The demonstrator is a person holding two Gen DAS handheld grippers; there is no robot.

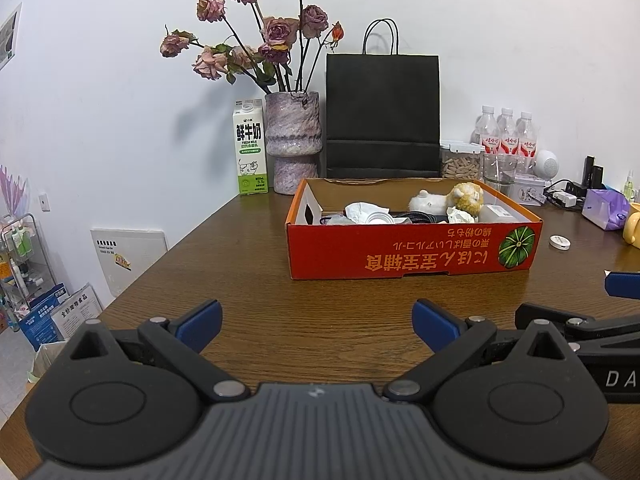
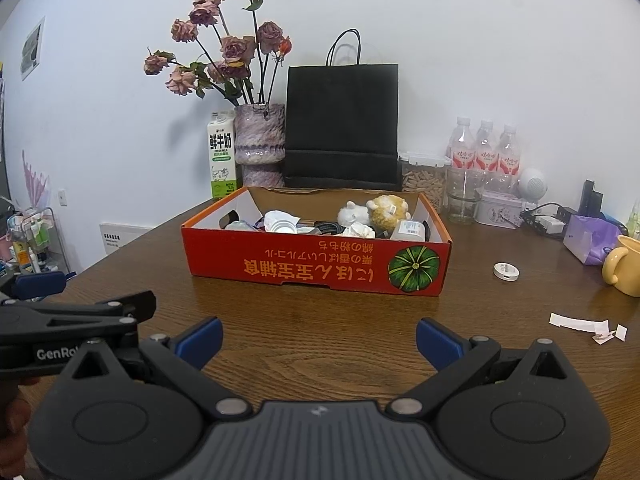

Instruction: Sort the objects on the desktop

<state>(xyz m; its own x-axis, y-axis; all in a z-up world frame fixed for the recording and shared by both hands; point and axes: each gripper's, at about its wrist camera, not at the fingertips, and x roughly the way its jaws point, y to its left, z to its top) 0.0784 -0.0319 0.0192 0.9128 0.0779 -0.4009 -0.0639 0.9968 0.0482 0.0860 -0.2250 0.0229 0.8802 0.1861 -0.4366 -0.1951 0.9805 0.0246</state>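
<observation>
An open red cardboard box (image 1: 400, 256) (image 2: 304, 264) sits mid-table. It holds a white and a tan plush toy (image 1: 466, 196) (image 2: 388, 210), crumpled tissue (image 1: 360, 212), a black cable and small white items. A small white round case (image 1: 560, 241) (image 2: 506, 271) lies on the wood right of the box. Torn paper scraps (image 2: 588, 326) lie at the near right. My left gripper (image 1: 318, 322) is open and empty, short of the box. My right gripper (image 2: 320, 340) is open and empty too, beside the left one.
Along the back wall stand a milk carton (image 1: 251, 148), a vase of dried roses (image 1: 294, 140), a black paper bag (image 1: 382, 116), a jar, water bottles (image 1: 506, 132) and a glass. A purple tissue pack (image 2: 592, 238) and yellow mug (image 2: 622, 268) sit at the right. The table's left edge (image 1: 132, 284) drops to floor clutter.
</observation>
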